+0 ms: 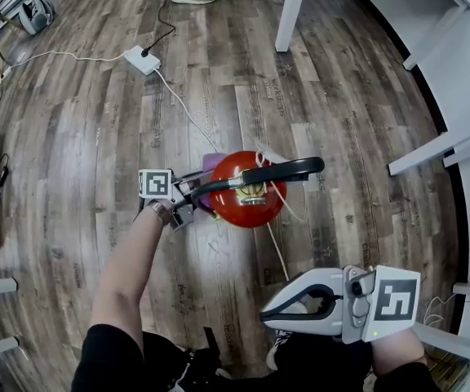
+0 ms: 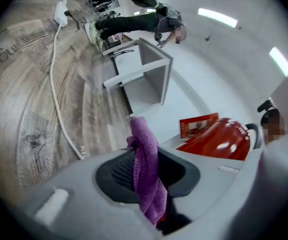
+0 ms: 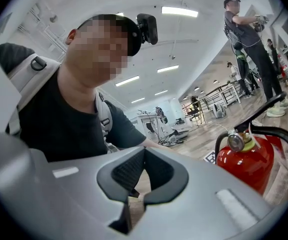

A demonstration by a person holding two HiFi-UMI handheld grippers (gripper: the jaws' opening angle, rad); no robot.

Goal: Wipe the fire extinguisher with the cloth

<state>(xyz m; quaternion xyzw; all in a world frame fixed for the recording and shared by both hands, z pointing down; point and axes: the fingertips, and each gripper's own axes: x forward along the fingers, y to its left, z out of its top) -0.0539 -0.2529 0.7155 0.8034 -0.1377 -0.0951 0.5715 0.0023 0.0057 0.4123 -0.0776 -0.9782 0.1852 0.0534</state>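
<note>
The left gripper (image 2: 145,170), jaws clamped on a purple microfibre cloth (image 2: 145,144), holds it beside the red metal fire extinguisher (image 1: 235,209), seemingly for wiping, while the right gripper (image 3: 143,170), closed and empty, waits aside.

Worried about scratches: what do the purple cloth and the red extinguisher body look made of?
The cloth looks like soft microfibre: fuzzy nap, limp folds. The fire extinguisher body seems glossy red-painted metal, going by bright highlights on its smooth shell; the metal itself is a guess.
</note>
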